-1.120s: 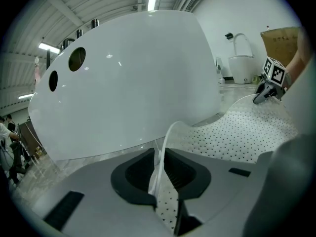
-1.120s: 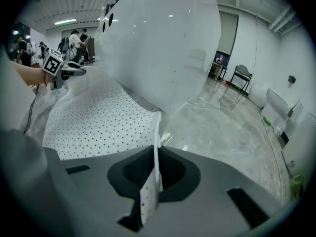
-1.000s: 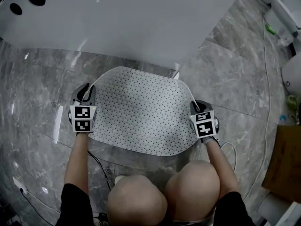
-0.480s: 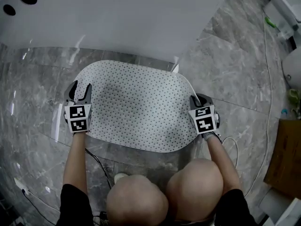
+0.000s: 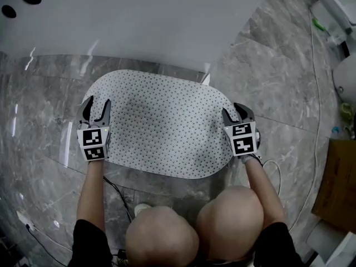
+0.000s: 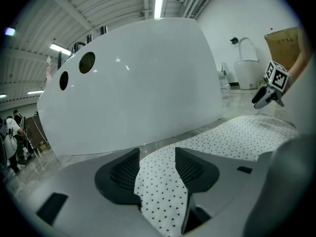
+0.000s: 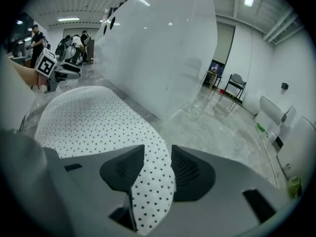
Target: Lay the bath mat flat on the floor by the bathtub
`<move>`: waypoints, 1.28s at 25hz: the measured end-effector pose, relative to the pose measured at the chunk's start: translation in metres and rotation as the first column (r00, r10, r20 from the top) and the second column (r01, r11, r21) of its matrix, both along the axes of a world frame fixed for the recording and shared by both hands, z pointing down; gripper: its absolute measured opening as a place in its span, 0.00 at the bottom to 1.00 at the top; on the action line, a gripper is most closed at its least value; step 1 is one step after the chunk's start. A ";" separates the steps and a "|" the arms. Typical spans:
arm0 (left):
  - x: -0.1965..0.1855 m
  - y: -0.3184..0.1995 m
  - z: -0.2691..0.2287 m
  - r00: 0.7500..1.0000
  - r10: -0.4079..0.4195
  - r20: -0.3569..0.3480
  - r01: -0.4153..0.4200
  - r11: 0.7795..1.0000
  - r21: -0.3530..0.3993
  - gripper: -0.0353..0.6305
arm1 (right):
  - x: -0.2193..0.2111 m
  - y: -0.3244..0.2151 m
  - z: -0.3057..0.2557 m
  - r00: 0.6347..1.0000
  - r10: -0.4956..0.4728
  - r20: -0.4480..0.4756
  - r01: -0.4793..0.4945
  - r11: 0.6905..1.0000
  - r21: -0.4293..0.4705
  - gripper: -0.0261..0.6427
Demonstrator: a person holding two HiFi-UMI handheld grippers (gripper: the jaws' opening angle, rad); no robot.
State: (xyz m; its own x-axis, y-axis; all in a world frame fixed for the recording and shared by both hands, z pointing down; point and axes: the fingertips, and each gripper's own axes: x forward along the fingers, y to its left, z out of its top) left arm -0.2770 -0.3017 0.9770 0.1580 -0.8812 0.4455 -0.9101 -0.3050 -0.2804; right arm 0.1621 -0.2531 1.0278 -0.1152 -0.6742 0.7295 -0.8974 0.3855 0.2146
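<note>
Now we see the oval white mat (image 5: 161,124), speckled with tiny dark dots, lying flat on the glossy grey marble floor (image 5: 278,88) just beside the smooth white bathtub (image 5: 139,21). Our left gripper (image 5: 95,105) and right gripper (image 5: 235,113) have just been opening; their ribbed jaws stand apart, with a mat edge loose between each pair.

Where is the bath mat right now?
In the head view, the dotted bath mat lies flat on the marble floor at centre, beside the bathtub and ahead of the person's knees.
</note>
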 end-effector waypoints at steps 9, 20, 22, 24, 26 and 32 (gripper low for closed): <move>0.020 0.004 -0.017 0.995 0.012 -0.101 -0.006 0.998 0.059 0.20 | -0.002 -0.004 -0.030 0.999 -0.043 0.017 0.041 0.993 0.112 0.18; 0.076 0.006 -0.104 0.963 0.131 -0.234 -0.066 0.963 0.263 0.07 | -0.029 -0.011 -0.131 0.964 -0.221 0.149 0.153 0.917 0.368 0.08; 0.087 0.007 -0.132 0.959 0.145 -0.243 -0.072 0.956 0.284 0.07 | -0.029 -0.011 -0.158 0.958 -0.255 0.132 0.185 0.901 0.393 0.08; 0.096 0.009 -0.165 0.955 0.154 -0.252 -0.076 0.953 0.293 0.07 | -0.029 -0.009 -0.190 0.956 -0.277 0.100 0.215 0.887 0.408 0.08; 0.099 0.015 -0.205 0.953 0.151 -0.262 -0.070 0.953 0.294 0.07 | -0.032 -0.004 -0.229 0.950 -0.301 0.087 0.242 0.880 0.409 0.08; 0.114 0.038 -0.361 0.950 0.149 -0.274 -0.066 0.955 0.290 0.07 | -0.035 0.012 -0.394 0.935 -0.337 0.110 0.258 0.860 0.440 0.08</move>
